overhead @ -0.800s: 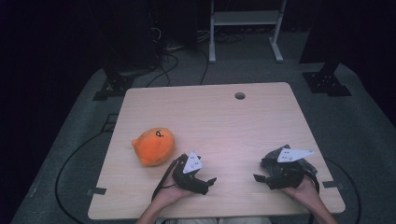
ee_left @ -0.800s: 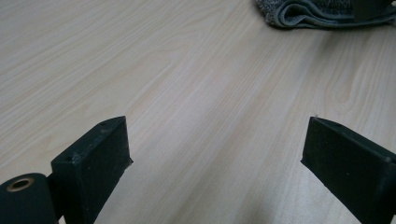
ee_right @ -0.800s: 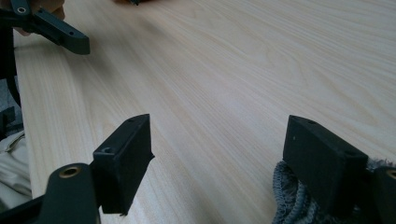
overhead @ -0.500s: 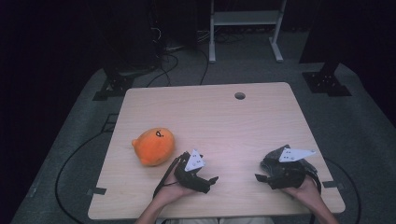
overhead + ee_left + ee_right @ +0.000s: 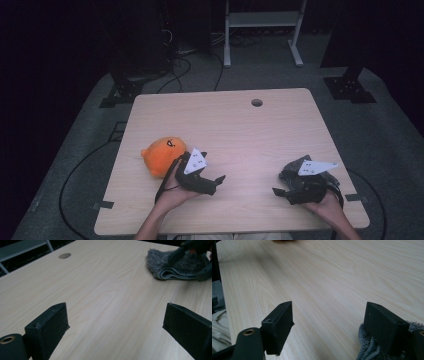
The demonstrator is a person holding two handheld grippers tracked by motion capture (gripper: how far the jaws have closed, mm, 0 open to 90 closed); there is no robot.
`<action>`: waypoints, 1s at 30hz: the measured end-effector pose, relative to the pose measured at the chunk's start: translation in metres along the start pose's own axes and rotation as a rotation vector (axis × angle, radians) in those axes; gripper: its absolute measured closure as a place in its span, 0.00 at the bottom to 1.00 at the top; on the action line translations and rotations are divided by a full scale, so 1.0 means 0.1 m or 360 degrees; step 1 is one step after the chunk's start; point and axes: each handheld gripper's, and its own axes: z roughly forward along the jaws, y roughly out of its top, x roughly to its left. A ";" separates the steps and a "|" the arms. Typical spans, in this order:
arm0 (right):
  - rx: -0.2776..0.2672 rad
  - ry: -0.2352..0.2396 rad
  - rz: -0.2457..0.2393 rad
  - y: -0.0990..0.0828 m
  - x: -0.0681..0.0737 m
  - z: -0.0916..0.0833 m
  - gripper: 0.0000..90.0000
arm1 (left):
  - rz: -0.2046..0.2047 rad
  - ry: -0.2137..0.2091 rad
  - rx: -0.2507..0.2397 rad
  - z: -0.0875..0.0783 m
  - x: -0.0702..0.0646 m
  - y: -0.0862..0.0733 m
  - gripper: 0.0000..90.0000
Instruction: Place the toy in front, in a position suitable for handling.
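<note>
1 round orange plush toy (image 5: 163, 156), 1 folded grey fuzzy cloth (image 5: 175, 265) on light wood desk (image 5: 250, 135). 2 tongs: left tongs (image 5: 220, 180) wide open, empty; right tongs (image 5: 276, 191) wide open, cloth beside 1 jaw, ungripped.

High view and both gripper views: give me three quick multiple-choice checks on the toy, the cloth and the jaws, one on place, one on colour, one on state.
1. Where does the toy lie?
A. right beside the left gripper
B. by the table's hole
C. under the right gripper

2. What colour is the cloth?
A. orange
B. grey
C. white

3. How do the left gripper's jaws stand?
A. shut on the toy
B. shut on the cloth
C. open, over bare table

Answers:
1. A: in the high view the orange toy sits at the table's left, against the left gripper's back.
2. B: the left gripper view shows a folded grey cloth by the right gripper.
3. C: the left gripper view shows both jaws wide apart with only wood between them.
</note>
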 end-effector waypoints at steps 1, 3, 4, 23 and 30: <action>0.0000 0.0002 -0.0005 0.00 0.00 0.00 0.25 | -0.0010 0.0010 -0.0009 -0.02 0.02 0.00 0.06; 0.0000 0.0004 -0.0005 0.00 0.00 0.00 0.25 | -0.0016 0.0029 -0.0018 -0.06 0.06 0.01 0.06; -0.0002 0.0008 -0.0006 0.01 0.00 0.01 0.25 | -0.0030 0.0049 -0.0031 -0.10 0.10 0.01 0.05; 0.0004 0.0030 0.0006 0.01 0.02 0.02 0.24 | -0.0115 0.0287 -0.0128 -0.57 0.59 -0.09 0.05; 0.0018 0.0055 0.0000 0.01 0.02 0.03 0.24 | -0.0158 0.0359 -0.0122 -0.70 0.74 -0.16 0.05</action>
